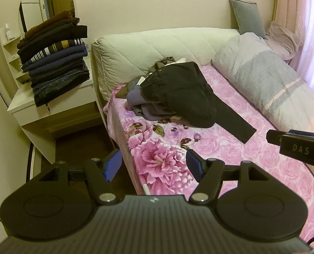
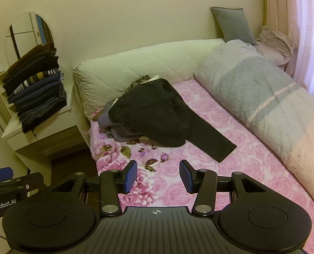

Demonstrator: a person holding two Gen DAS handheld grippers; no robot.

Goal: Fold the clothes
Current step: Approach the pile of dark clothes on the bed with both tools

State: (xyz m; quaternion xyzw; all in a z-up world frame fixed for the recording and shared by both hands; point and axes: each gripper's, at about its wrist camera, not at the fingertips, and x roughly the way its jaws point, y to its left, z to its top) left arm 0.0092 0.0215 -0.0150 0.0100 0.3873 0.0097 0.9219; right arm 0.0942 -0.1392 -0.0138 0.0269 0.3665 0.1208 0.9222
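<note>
The left hand-held gripper (image 1: pixel 153 164) hangs over the near corner of the bed (image 1: pixel 231 154), its blue pads (image 1: pixel 112 165) spread wide with nothing between them. The right hand-held gripper (image 2: pixel 158 175) hangs over the pink flowered bedspread (image 2: pixel 231 169) a little further in, its pads (image 2: pixel 130 175) also well apart and empty. In the left wrist view the right one's black body shows at 3 o'clock, and in the right wrist view the left one shows at 9 o'clock, so the two are side by side.

The clothes to fold lie in a loose pile (image 1: pixel 157 101) toward the head of the bed, at about 12 o'clock from both grippers and well apart from them. On top is a pair of black trousers (image 1: pixel 184 97), waistband toward the headboard (image 1: pixel 157 44) and one leg (image 1: pixel 235 124) stretched flat across the bedspread toward 4 o'clock. Beneath it are grey and purple garments (image 1: pixel 142 105), crumpled together; how many there are cannot be told.

At 10 o'clock, beside the bed, a white desk (image 1: pixel 51 110) carries a tall stack of folded clothes (image 1: pixel 55 63) in dark, navy and striped layers, with a round mirror (image 1: pixel 49 2) behind it. Along the far side of the bed, at 2 o'clock, lies a rolled grey quilt (image 1: pixel 263 80), and a grey cushion (image 1: pixel 248 17) leans on the wall above it, near the pink curtain (image 1: pixel 309 31).
</note>
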